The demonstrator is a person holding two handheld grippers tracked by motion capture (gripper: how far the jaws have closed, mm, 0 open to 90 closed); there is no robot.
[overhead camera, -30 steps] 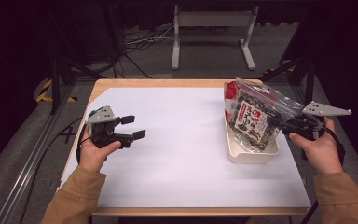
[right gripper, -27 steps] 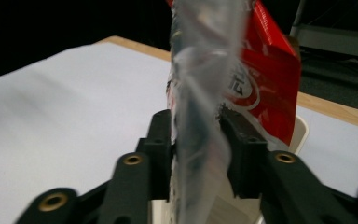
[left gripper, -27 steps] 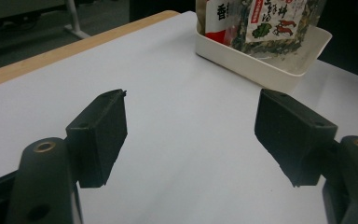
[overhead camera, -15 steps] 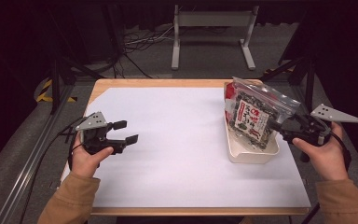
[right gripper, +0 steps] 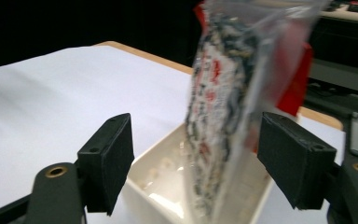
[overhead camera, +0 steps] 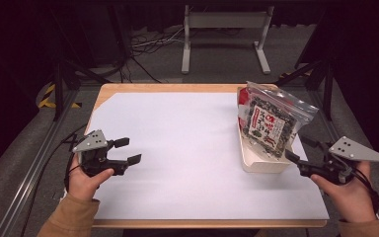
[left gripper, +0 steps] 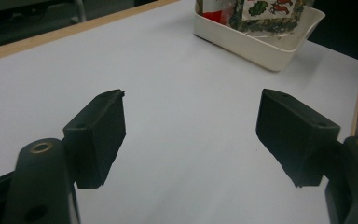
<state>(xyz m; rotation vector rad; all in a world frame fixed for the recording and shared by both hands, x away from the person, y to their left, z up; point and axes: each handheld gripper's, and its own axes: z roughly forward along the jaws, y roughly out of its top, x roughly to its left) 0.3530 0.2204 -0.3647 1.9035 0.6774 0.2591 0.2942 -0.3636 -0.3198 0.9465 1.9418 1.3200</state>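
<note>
- The table point(overhead camera: 177, 148) is a wooden top almost fully covered by a white sheet, with bare wood showing along the far and right edges.
- The room around it is dark: grey floor, a metal stand point(overhead camera: 225, 34) behind the table, cables point(overhead camera: 143, 47) on the floor, and yellow-black tape point(overhead camera: 54, 98) off to the left.
- A cream tray point(overhead camera: 256, 160) sits near the right edge, and a clear snack bag point(overhead camera: 271, 121) with a red label stands in it, leaning against the far end.
- The right claw point(overhead camera: 301, 150) is released, jaws wide apart, sitting just off the tray's near right corner. In the right gripper view the bag is farther off between the pads, not touched.
- The left claw point(overhead camera: 127, 151) is also spread wide with nothing in it, low over the sheet on the left side.
- Compared with a second ago: the right claw was gripping the bag's edge then; its jaws have just been opening and it's pulled back toward the person. The bag is left in the tray. The left hand has slid closer to the near edge.
</note>
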